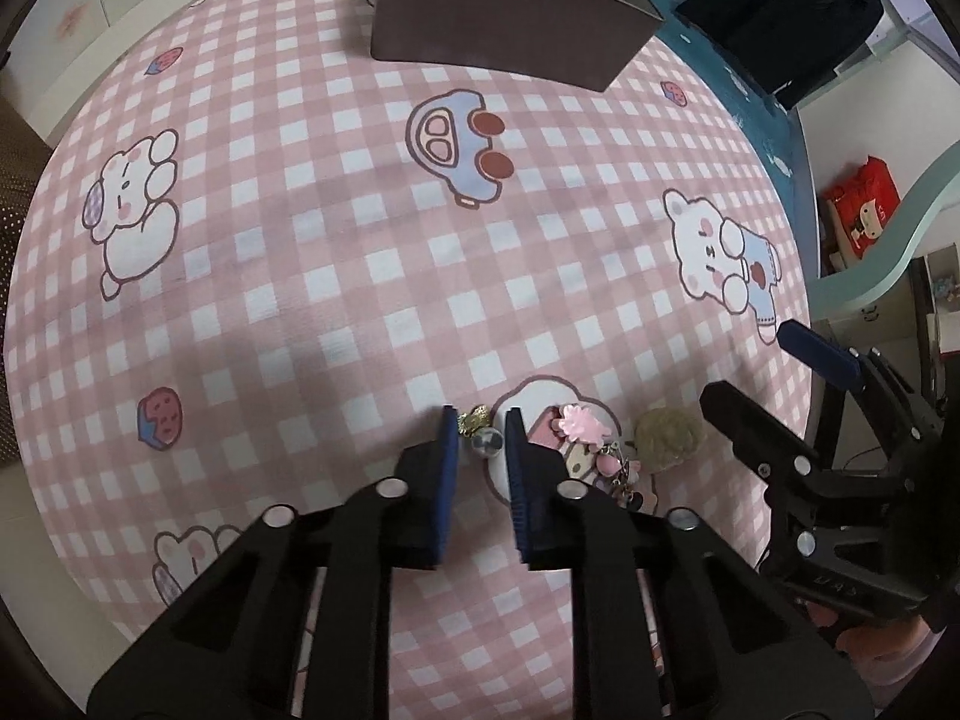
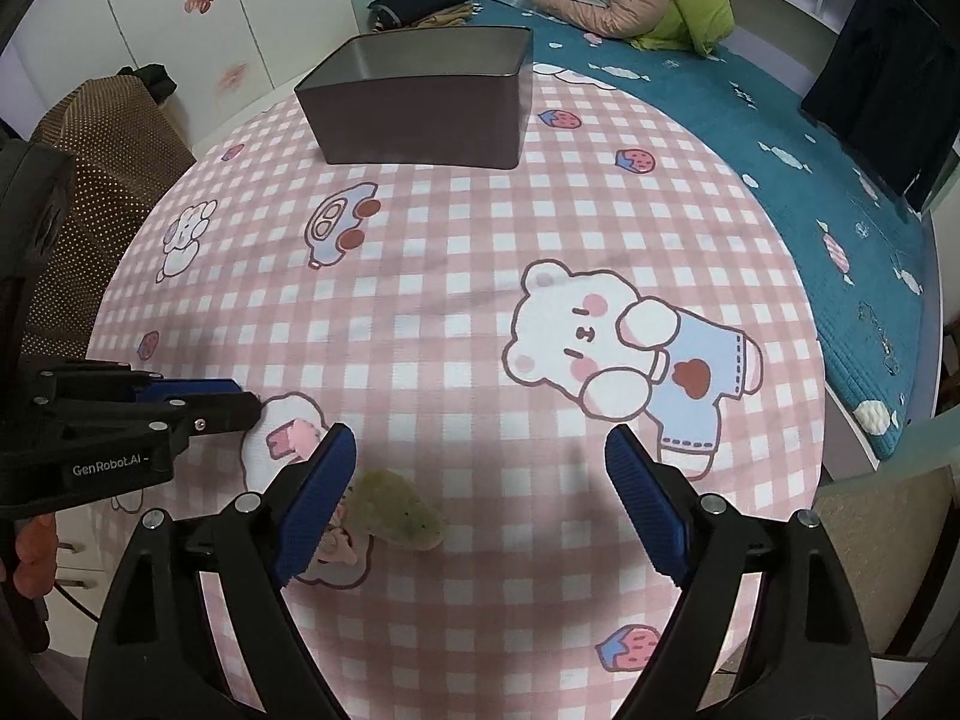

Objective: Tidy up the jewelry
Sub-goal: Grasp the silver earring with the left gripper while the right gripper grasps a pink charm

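The left gripper (image 1: 482,420) hung low over the tabletop (image 1: 336,276), its jaws narrowly spread with a pearl earring (image 1: 485,439) lying between the tips, seemingly not yet pinched. The earring's gold top (image 1: 473,419) pointed away from the wrist, so its long axis ran roughly along the fingers, and a straight closing looked enough to take it. The left gripper was clearly the nearer one to this piece.

Just to the right of those jaws lay the other jewelry in a small cluster: one pink flower clip (image 1: 577,421), one tangle of small charms (image 1: 618,468) touching it, and one round greenish-gold piece (image 1: 669,438) at the cluster's far side. That made four pieces, though the tangle may have held more than one.

The right gripper (image 2: 480,444) hovered with jaws wide apart, holding nothing; the greenish piece (image 2: 396,516) lay beside its left finger, not between the tips.

One dark box (image 2: 420,102), open-topped and apparently empty, stood at the far edge of the tabletop, well apart from the jewelry, straight ahead of both grippers.
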### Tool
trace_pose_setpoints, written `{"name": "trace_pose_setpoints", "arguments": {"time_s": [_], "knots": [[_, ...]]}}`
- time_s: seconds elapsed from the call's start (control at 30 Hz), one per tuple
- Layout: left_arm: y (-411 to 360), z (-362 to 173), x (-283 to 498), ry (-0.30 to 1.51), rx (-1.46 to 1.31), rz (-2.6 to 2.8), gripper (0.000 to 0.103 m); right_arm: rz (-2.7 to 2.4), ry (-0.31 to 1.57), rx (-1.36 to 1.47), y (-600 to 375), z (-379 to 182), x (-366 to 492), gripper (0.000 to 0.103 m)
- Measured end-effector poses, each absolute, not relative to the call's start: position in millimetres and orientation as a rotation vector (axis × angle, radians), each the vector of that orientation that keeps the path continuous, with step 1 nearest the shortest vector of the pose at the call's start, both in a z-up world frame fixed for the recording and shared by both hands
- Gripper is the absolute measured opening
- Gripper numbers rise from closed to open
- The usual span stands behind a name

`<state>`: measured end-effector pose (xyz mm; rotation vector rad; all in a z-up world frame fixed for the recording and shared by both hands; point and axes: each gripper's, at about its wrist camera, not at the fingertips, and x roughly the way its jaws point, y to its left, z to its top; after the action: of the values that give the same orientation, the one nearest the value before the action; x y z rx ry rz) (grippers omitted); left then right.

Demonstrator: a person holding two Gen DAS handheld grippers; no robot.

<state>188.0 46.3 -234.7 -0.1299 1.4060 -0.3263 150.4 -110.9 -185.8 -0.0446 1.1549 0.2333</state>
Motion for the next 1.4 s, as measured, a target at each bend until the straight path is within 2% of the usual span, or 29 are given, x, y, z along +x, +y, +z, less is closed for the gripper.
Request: {"name": "trace_pose_setpoints", "arguments": {"time_s": [0.53, 0.7, 0.83, 0.9, 0.97, 1.4], "knots": [[53.9, -219.3, 176.9, 1.367, -0.146, -0.298, 0.013, 0.454, 1.096, -0.031, -87.0, -177.1, 144.2, 0.08], [58.4, -214.6, 169.0, 1.353, -0.155, -0.286, 0.013, 0.543, 1.081, -0.13, -61.5, -184.9, 137.0, 0.051], [63.6, -213.4, 162.4, 1.35, -0.166, -0.272, 0.013, 0.573, 1.106, -0.19, -45.6, -198.5, 134.7, 0.035], [66.0, -213.5, 160.2, 1.351, -0.174, -0.266, 0.013, 0.583, 1.126, -0.221, -39.1, -205.4, 134.5, 0.021], [68.6, -213.8, 159.0, 1.351, -0.18, -0.258, 0.013, 0.579, 1.118, -0.247, -35.7, -207.7, 133.0, 0.015], [69.5, -199.3, 162.2, 1.319, -0.159, -0.256, 0.013, 0.529, 1.071, -0.207, -43.4, -185.0, 153.3, 0.015]]}}
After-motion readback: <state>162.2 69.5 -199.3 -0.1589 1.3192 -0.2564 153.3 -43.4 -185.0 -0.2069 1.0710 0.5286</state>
